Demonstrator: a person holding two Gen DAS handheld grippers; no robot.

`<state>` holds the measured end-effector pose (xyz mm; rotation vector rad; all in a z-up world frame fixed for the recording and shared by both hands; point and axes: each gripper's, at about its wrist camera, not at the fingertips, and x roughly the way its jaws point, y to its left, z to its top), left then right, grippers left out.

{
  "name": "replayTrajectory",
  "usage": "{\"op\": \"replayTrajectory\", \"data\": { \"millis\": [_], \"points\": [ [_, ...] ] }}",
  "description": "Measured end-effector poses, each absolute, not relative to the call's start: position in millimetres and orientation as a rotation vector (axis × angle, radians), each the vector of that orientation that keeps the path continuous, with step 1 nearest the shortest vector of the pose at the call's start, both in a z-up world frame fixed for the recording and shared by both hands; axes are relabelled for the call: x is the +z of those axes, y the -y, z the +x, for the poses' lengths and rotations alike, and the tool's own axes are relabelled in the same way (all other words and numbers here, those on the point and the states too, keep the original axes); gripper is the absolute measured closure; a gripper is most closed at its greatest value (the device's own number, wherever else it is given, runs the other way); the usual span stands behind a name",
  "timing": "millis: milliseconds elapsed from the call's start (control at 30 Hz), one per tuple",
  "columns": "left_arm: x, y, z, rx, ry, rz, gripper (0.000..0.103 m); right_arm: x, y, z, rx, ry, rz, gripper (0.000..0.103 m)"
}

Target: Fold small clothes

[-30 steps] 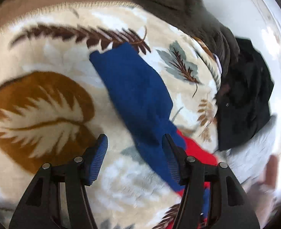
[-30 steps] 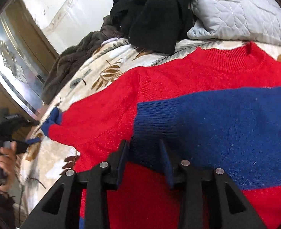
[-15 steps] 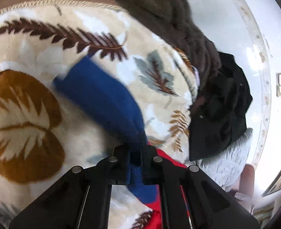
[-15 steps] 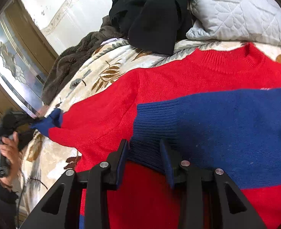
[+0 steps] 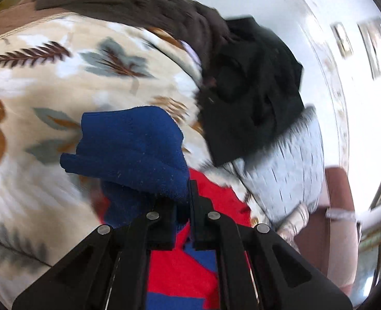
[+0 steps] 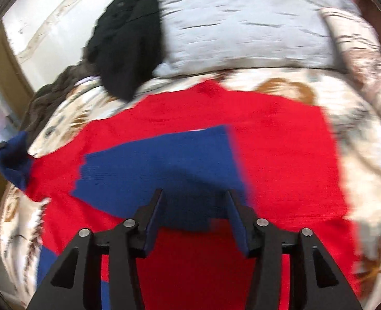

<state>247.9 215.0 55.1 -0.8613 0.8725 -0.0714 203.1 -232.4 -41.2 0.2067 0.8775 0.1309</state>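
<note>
Left gripper [image 5: 188,201] has its two fingers pressed together on the blue sleeve [image 5: 136,152] of the red and blue sweater [image 6: 281,155]. The cuff end is bunched up and lifted just ahead of the fingertips, flopping over to their left side. From the right wrist camera that same sleeve [image 6: 14,157] shows way off to the left, pulled out from the sweater's body, with just a dark sliver of the left tool at the frame edge.

Right gripper [image 6: 194,206] is spread wide, holding nothing, hovering low over the sweater with the other blue sleeve [image 6: 159,165] lying folded across the red chest right ahead of the fingertips. Can't tell if the tips actually touch the knit.

The sweater lies flat on the leaf-print blanket [image 5: 48,77], collar pointing away from the right gripper. Past it are a black garment [image 6: 128,46] and a grey quilted pillow [image 6: 242,20], plus a brown fuzzy throw [image 5: 128,2] further left.

No readable labels or writing anywhere. Both views are motion-blurred, so the knit texture and the blanket pattern are smeared. The sweater's hem is cut off by the gripper bodies.
</note>
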Motion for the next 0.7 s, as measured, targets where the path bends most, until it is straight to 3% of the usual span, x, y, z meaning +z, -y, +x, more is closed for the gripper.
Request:
{"op": "replayTrajectory", "data": {
  "millis": [233, 300, 533, 633, 700],
  "points": [
    [57.1, -119.8, 254.5, -0.167, -0.949, -0.757, 0.098, -59.3, 285.5, 178.9, 0.144, -0.842, 0.257, 0.049],
    [51.3, -90.9, 258.8, -0.187, -0.982, -0.724, 0.098, -59.9, 285.8, 177.9, 0.156, -0.836, 0.263, 0.043],
    [-2.1, 6.5, 273.6, -0.208, -1.141, -0.563, 0.098, -61.2, 285.0, 176.6, 0.191, -0.823, 0.290, 0.038],
    [-27.7, 36.3, 272.8, -0.186, -1.187, -0.454, 0.095, -62.8, 288.8, 176.1, 0.204, -0.818, 0.317, 0.038],
    [-39.6, 47.2, 271.4, -0.186, -1.213, -0.409, 0.083, -63.3, 289.8, 175.7, 0.209, -0.815, 0.326, 0.038]
  ]
}}
